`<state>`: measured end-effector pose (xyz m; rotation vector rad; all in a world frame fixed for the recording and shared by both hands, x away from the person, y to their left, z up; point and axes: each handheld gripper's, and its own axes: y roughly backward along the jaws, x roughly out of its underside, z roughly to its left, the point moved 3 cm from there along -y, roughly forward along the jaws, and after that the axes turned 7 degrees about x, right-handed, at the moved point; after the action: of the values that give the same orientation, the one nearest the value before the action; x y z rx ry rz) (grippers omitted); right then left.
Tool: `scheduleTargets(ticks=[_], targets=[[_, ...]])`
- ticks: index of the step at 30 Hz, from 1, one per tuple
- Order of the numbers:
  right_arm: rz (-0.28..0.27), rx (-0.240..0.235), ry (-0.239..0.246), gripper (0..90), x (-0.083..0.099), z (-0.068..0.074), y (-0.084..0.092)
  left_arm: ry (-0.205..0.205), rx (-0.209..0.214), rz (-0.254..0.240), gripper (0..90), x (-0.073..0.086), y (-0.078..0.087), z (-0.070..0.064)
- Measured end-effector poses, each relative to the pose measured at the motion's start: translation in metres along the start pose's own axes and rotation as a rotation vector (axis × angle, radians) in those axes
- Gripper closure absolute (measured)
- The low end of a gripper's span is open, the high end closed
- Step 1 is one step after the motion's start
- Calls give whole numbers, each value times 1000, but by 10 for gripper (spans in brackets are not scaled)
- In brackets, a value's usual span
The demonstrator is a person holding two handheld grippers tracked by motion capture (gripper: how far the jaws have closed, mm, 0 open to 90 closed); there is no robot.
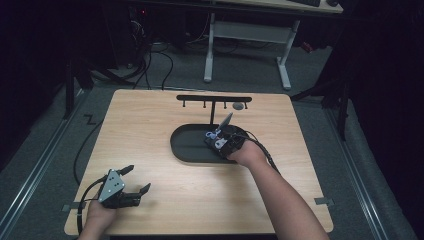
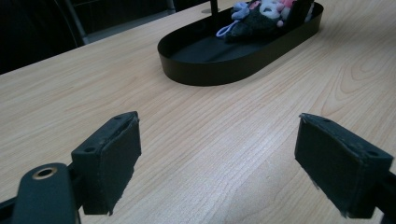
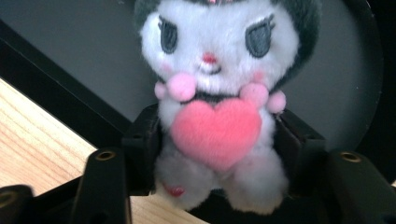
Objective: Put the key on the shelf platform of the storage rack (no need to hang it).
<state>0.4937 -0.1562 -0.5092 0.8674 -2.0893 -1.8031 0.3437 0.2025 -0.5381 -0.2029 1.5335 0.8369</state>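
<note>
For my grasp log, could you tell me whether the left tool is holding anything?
No, the left tool is open, with bare wooden table between its jaws.

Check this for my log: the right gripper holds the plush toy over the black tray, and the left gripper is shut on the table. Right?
Not quite: the left gripper is open, jaws wide apart over bare table, as the left gripper view shows. The right gripper does hold the plush toy over the black tray.

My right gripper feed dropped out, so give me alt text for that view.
The right claw is shut on a white plush toy with a dark hood, its pink heart facing the camera. Behind it lies a black tray, with the wooden table at lower left.
</note>
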Motion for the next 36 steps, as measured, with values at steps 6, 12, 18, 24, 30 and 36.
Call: scheduleTargets(ticks=[6,12,18,24,30,36], targets=[[-24,6,-14,295,-1,-1,4,3,-2,-1,150,0,-1,0],[-53,3,-32,291,2,-4,17,0,0,1,150,0,-1,0],[-71,-11,-49,291,5,-4,29,0,3,5,150,0,-3,-1],[-88,-16,-55,293,9,-7,37,1,7,5,151,-1,-3,-2],[-92,-20,-58,291,12,-9,42,8,0,4,150,-1,-3,-2],[-102,-14,-58,265,11,-7,42,15,-10,-1,150,-1,-2,0]])
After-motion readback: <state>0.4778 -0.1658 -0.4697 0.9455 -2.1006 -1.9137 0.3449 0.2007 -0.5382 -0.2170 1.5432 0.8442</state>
